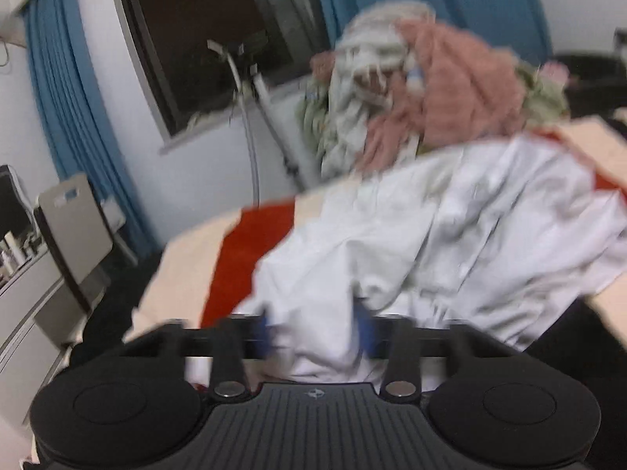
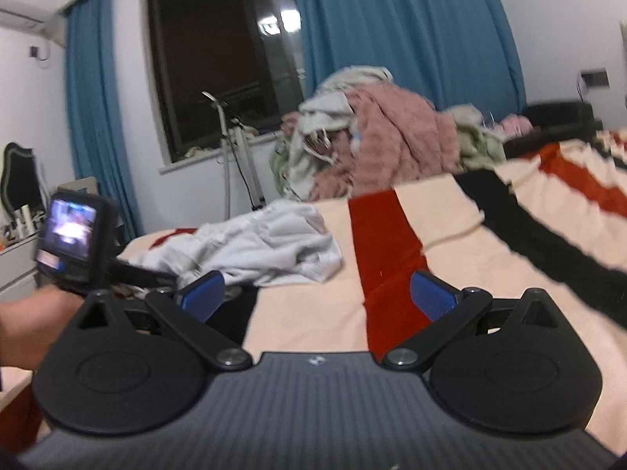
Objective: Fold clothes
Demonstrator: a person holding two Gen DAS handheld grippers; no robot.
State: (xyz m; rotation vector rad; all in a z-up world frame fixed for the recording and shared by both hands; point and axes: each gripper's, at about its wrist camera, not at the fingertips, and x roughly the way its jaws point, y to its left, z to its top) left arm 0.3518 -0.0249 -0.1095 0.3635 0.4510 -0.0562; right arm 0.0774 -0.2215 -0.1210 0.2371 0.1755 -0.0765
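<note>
A crumpled white garment point(image 1: 431, 235) lies on the striped bed cover point(image 1: 188, 274). My left gripper point(image 1: 317, 333) is shut on its near edge, and cloth bunches between the blue pads point(image 1: 366, 329). The left wrist view is blurred. In the right wrist view the same white garment point(image 2: 258, 246) sits left of centre on the bed cover point(image 2: 450, 250). My right gripper point(image 2: 317, 293) hovers open above the cover, right of the garment, with nothing between its blue pads point(image 2: 433, 293). The left gripper's body with its small screen point(image 2: 74, 235) shows at the far left, held by a hand point(image 2: 27, 325).
A heap of pink, white and green clothes point(image 2: 372, 145) is piled at the far side of the bed. Behind it are blue curtains point(image 2: 392, 31), a dark window point(image 2: 219, 70) and a garment steamer stand point(image 2: 235, 149). A dresser point(image 1: 27, 297) stands at the left.
</note>
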